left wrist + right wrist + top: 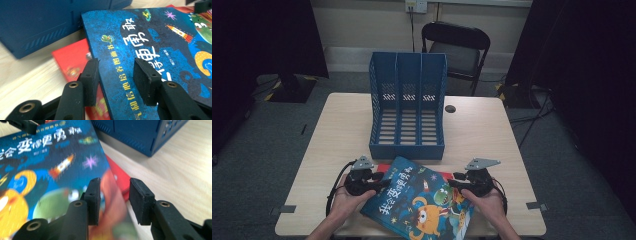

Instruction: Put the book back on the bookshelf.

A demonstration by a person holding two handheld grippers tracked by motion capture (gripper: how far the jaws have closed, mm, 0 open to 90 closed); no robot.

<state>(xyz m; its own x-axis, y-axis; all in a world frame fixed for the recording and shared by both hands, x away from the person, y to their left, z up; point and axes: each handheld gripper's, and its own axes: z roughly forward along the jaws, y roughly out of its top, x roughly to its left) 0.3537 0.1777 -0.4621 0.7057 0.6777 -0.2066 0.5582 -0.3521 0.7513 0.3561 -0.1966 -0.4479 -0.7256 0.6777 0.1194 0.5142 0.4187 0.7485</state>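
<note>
A blue picture book point(422, 205) with cartoon monsters lies tilted at the table's near edge, on top of a red book point(383, 167). My left gripper point(382, 181) is at its left edge, my right gripper point(454, 181) at its right edge. In the left gripper view the jaws point(116, 80) stand apart around the blue book's point(155, 37) spine, one pad beside the edge, one over the cover. In the right gripper view the jaws point(115, 200) straddle the book's point(50, 157) blurred right edge, the red book point(118, 178) beneath. Neither pair of pads presses flat on the book.
A blue three-slot file holder point(408, 100) stands upright in the middle of the wooden table point(477, 135), just behind the books. A black folding chair point(457, 47) stands behind the table's far edge. Dark curtains hang on both sides.
</note>
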